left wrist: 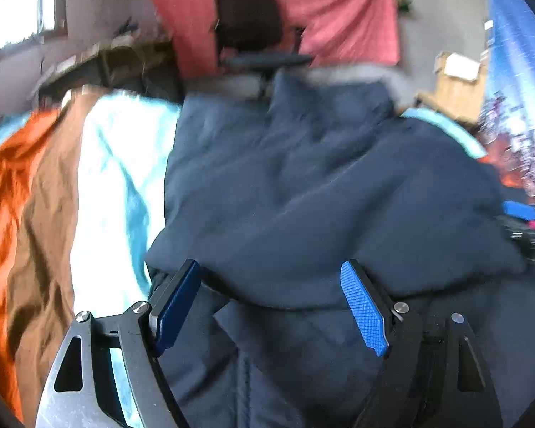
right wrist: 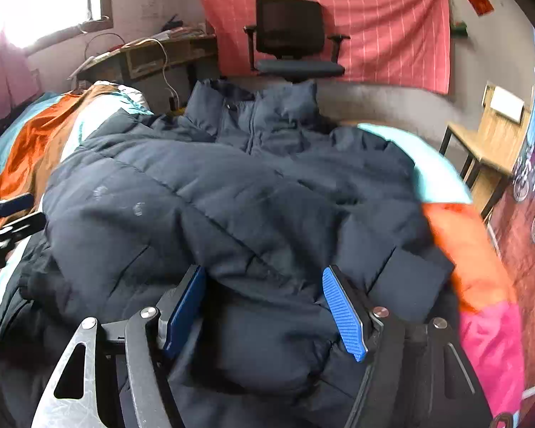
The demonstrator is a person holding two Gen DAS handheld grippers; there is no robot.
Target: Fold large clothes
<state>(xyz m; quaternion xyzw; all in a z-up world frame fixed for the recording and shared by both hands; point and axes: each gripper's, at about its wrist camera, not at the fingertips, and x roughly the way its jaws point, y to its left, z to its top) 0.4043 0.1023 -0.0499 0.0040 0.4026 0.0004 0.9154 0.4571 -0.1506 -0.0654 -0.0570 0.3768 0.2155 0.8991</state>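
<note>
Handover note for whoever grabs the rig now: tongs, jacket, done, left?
Left tongs: open, over the near hem of the navy puffer jacket, gripping nothing.
Right tongs: open, fabric bulging between the fingers, not clamped.
Jacket lies front up on the bed, collar toward the office chair. Both sleeves look folded across the chest, one cuff beside the right tongs.
Left: probably fold the hem up toward the collar, then tidy.

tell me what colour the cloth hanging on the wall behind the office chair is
Pinkish red with thin pale grid lines; the cloth shows sharpest in the right wrist view.
</note>
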